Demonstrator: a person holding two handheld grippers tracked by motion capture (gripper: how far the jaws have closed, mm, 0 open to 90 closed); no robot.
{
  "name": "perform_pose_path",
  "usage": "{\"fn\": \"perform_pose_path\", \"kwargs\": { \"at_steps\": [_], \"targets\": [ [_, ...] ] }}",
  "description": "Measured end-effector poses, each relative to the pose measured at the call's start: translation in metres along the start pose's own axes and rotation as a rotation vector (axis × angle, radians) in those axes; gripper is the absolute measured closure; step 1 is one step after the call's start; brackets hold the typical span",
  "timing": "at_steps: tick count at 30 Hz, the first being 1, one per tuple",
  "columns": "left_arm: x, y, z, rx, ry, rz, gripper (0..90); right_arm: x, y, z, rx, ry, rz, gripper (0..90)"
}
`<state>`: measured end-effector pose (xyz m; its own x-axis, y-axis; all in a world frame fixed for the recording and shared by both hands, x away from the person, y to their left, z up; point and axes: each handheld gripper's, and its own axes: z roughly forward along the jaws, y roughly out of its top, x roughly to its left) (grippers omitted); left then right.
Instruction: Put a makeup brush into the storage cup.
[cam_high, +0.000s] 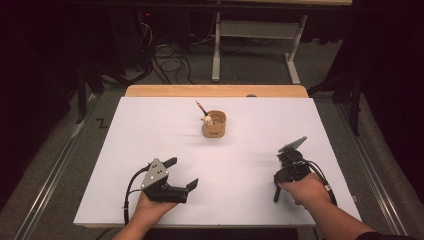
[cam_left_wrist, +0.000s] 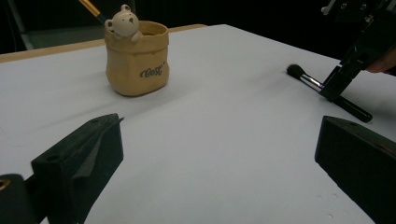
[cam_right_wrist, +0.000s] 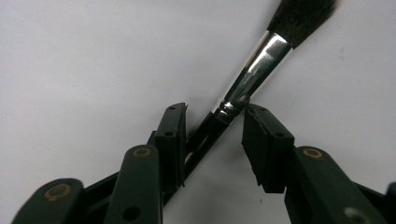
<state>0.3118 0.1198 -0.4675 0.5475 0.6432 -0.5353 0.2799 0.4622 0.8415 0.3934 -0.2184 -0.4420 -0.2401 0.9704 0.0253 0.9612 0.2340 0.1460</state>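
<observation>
A make-up brush (cam_right_wrist: 254, 65) with a black handle, silver ferrule and dark bristles lies flat on the white table (cam_high: 150, 130). My right gripper (cam_right_wrist: 212, 109) points down over it, open, one jaw on each side of the handle near the ferrule. In the high view the right gripper (cam_high: 282, 175) is at the near right and the brush's handle (cam_high: 276, 192) sticks out below it. My left gripper (cam_high: 182, 173) rests at the near left, wide open and empty (cam_left_wrist: 219, 126). A tan cup (cam_high: 214, 127) with a small bear figure (cam_left_wrist: 123, 21) stands mid-table, a pencil-like stick (cam_high: 200, 106) in it.
The table's wooden far edge (cam_high: 215, 91) shows beyond the white surface. Behind it on the floor stand a grey desk frame (cam_high: 217, 50) and loose cables (cam_high: 170, 62). Broad white surface lies between the cup (cam_left_wrist: 135, 60) and both grippers.
</observation>
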Motion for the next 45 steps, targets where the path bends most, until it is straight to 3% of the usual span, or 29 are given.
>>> {"fn": "perform_pose_path", "kwargs": {
  "at_steps": [22, 31, 45],
  "targets": [
    [-0.0009, -0.001, 0.0003, 0.007, -0.003, 0.0, 2.7, 0.0031, -0.009, -0.0014, -0.067, -0.039, -0.056, 71.6],
    [-0.001, -0.002, 0.0009, 0.01, -0.003, -0.001, 2.7, 0.0049, -0.008, 0.0002, -0.059, -0.039, -0.078, 71.1],
    [-0.0011, -0.0026, 0.0011, 0.016, -0.006, 0.001, 3.0, 0.0037, -0.0031, 0.0014, -0.045, -0.023, -0.067, 70.1]
  ]
}}
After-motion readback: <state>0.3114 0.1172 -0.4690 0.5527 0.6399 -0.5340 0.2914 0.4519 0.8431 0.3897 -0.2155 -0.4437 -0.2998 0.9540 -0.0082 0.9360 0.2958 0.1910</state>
